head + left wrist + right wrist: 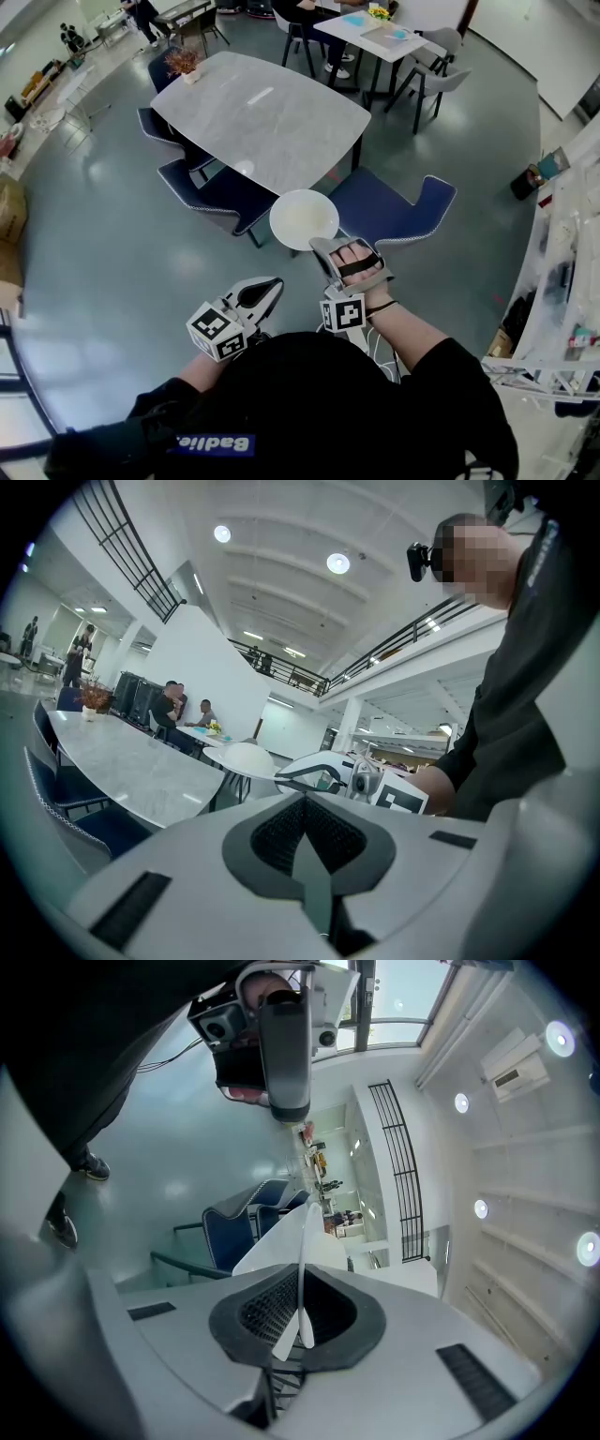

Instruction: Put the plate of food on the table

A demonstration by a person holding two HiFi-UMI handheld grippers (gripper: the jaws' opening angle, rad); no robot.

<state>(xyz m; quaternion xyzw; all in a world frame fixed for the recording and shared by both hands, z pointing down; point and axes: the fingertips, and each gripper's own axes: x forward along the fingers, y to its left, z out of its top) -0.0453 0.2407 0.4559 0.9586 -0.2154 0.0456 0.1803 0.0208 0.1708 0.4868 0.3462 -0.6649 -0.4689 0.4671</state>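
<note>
A marble table [262, 117] was ringed by blue chairs [389, 211]. The white plate [304, 218] was clamped by its rim in the right gripper [328, 248] and held level, presumably against spills, near the table's edge. The left gripper [267, 284] was closed and empty.

Blue chairs [394, 211] stand on a glossy grey floor [84, 281] under round ceiling lights [338, 563]
</note>
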